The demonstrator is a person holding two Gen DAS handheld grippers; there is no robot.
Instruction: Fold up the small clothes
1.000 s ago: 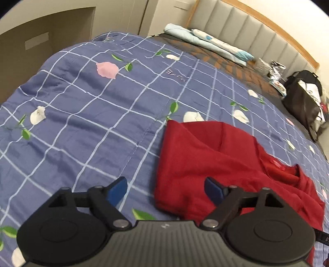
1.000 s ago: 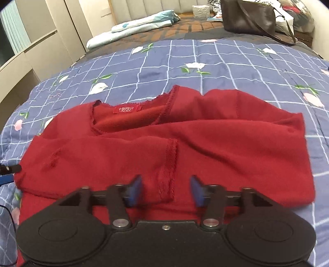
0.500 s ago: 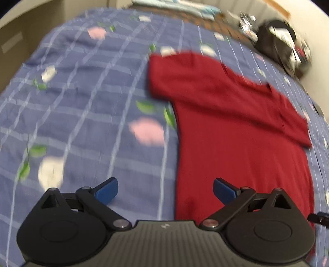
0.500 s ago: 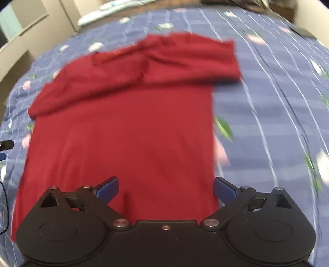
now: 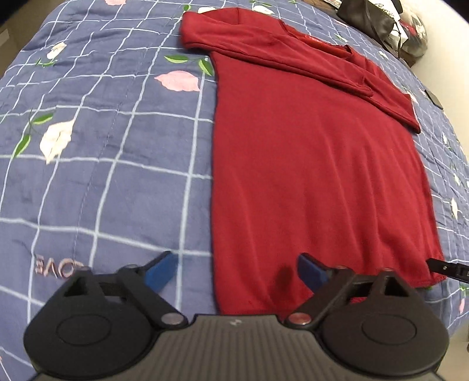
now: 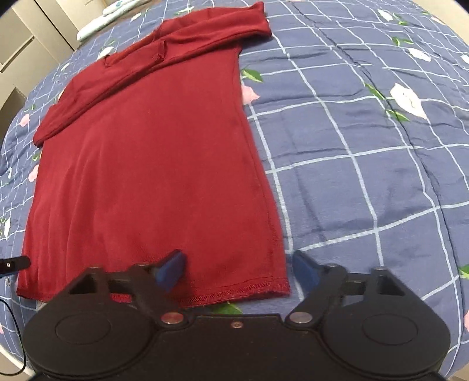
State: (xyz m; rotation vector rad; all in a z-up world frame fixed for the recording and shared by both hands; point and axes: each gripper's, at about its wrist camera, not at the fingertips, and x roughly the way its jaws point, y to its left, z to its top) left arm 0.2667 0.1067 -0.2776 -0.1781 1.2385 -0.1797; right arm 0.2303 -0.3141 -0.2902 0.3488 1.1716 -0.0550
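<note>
A dark red long-sleeved top (image 5: 307,152) lies flat on the blue checked quilt, its sleeves folded across the chest at the far end. It also shows in the right wrist view (image 6: 152,152). My left gripper (image 5: 236,271) is open and empty, low over the hem's left corner, straddling the shirt's left edge. My right gripper (image 6: 239,268) is open and empty, low over the hem's right corner (image 6: 278,288). The tip of the other gripper shows at each view's edge.
The quilt (image 5: 102,140) with white grid lines and flower prints covers the bed. A dark bag (image 5: 369,14) sits at the far right end of the bed. Cupboards (image 6: 26,32) stand beyond the bed. A folded light blanket (image 6: 108,14) lies far off.
Both grippers have pulled back from the folded sleeves at the collar end to the hem end. The right gripper's jaws have opened wider. The shirt has not moved.
</note>
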